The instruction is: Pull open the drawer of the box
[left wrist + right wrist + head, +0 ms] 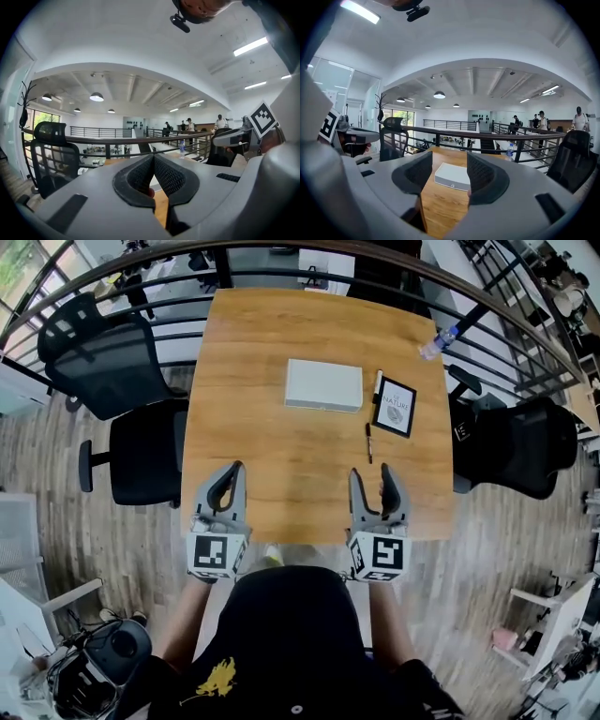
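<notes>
Person's torso: a black shirt filled the bottom centre of the head view, with both forearms reaching up-frame to the grippers.
Left gripper [236, 468]: low and left of centre over the near edge of the table [281, 484]; its own view showed the pads closed against each other with nothing gripped between them.
Right gripper [372, 474]: low and right of centre; jaws stood wide apart and empty, with bare wood between them.
Box [323, 384]: white and flat, it lay alone on the table in the upper middle of the frame, well apart from both grippers.
Long axis: it ran left to right across the frame, so a long side faced the person.
Direction from tool: the box lay straight up-frame from the grippers, and in the right gripper view it sat framed between the open jaws [452, 176].
Nearer hand: the right, by my judgement, and already open for a pull.
Drawer: apparently not yet drawn out; a small mark showed on the near face, but I could not tell whether it was the handle.
Beside the box: a black card [395, 407] and a pen [368, 442] lay to its right, clear of it.
</notes>
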Demonstrator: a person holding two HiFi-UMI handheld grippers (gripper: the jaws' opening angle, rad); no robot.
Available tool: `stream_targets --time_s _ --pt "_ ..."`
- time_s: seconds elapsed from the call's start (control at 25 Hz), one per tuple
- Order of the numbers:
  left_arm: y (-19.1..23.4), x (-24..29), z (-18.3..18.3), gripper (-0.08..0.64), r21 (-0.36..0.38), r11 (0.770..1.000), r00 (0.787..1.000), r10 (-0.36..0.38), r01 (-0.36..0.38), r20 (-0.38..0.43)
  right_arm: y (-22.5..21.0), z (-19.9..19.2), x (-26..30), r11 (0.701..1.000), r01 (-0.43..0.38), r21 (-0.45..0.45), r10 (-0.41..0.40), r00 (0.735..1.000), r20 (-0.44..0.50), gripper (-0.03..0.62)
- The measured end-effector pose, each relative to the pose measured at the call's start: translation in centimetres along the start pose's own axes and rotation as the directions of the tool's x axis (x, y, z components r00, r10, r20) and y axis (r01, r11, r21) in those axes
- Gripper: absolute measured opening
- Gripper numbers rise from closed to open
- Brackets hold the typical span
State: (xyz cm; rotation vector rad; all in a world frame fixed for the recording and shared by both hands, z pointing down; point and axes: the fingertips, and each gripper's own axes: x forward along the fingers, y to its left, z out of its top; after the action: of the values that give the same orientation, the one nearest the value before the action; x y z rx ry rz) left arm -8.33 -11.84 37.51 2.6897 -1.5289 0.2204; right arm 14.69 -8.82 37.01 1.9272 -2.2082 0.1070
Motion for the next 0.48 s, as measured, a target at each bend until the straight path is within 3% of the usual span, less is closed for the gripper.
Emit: stream_targets --time_s 0.2,0.48 --pt "-0.6 3.4 -0.8 0.017 -0.007 1.0 0.999 0.013 -0.014 -0.033 -1.3 -2.1 3.5 0.999 -0.022 0.026 0.023 0.999 -0.042 0.205" --pt "-0.2 8.1 -3.5 0.017 -0.026 0.999 0.998 -0.029 0.028 -0.05 -0.1 -6.6 9.7 0.998 -0.054 0.009 0.055 0.989 -0.14 0.204"
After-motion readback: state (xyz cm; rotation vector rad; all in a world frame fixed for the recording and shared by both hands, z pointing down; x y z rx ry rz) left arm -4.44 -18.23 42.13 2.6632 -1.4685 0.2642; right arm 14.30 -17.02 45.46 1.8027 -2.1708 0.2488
